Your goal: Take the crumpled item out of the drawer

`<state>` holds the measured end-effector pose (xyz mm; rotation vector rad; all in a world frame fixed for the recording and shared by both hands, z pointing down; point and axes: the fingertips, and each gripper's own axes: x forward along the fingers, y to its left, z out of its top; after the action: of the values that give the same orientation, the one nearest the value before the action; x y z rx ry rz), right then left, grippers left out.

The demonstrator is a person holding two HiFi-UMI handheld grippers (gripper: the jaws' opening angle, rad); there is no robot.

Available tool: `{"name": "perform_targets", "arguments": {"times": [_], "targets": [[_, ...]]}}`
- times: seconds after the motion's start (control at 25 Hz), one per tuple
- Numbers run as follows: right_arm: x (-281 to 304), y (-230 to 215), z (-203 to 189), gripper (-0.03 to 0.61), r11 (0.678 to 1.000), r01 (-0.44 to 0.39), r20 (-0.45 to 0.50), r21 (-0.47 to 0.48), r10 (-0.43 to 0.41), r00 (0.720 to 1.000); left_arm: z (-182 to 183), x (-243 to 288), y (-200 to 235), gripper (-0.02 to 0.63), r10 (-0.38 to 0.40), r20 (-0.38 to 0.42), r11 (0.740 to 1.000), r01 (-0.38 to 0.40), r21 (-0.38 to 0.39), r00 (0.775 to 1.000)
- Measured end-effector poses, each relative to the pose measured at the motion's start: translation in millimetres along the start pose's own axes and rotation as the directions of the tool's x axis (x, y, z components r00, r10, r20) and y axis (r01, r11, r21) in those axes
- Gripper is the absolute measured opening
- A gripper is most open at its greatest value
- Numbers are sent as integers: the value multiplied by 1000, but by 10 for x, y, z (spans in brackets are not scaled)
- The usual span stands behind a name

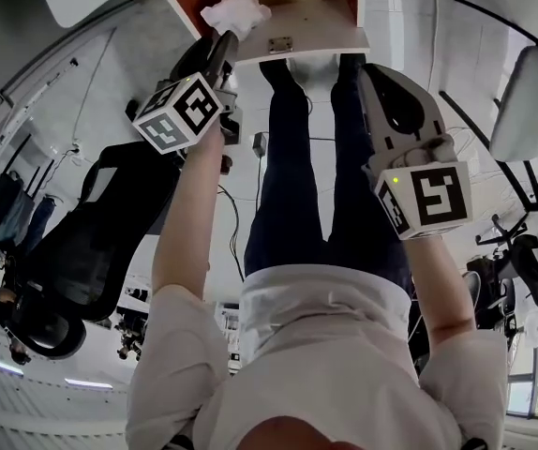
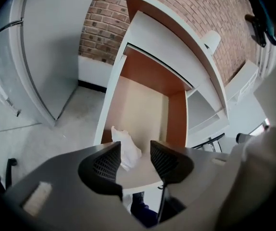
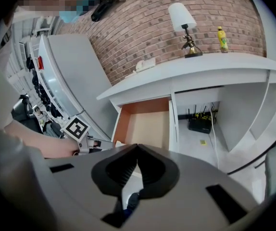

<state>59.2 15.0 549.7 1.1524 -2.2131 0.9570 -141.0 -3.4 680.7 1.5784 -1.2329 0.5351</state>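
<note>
Left gripper (image 2: 135, 150) gapes before crumpled item (image 2: 124, 137) (likely light, soft; pinch its bunched middle), right gripper (image 3: 138, 150) clenched empty.

My head camera looks steeply down past my arms onto the open drawer (image 1: 316, 26). The camera on my left claw (image 2: 135, 150) sits close over the drawer's front edge. My right claw (image 3: 138, 147) camera looks from farther back at the same drawer and bench (image 3: 200, 66).
</note>
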Motion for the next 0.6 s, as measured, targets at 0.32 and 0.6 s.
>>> {"name": "perform_targets", "arguments": {"times": [0.32, 0.6], "targets": [[-49, -202, 37, 8, 1000, 14, 10, 15, -14, 1000, -22, 255, 124, 198, 12, -110, 993, -24, -115, 994], [-95, -359, 40, 8, 999, 36, 10, 2, -36, 999, -64, 351, 202, 184, 47, -218, 990, -74, -121, 975]]}}
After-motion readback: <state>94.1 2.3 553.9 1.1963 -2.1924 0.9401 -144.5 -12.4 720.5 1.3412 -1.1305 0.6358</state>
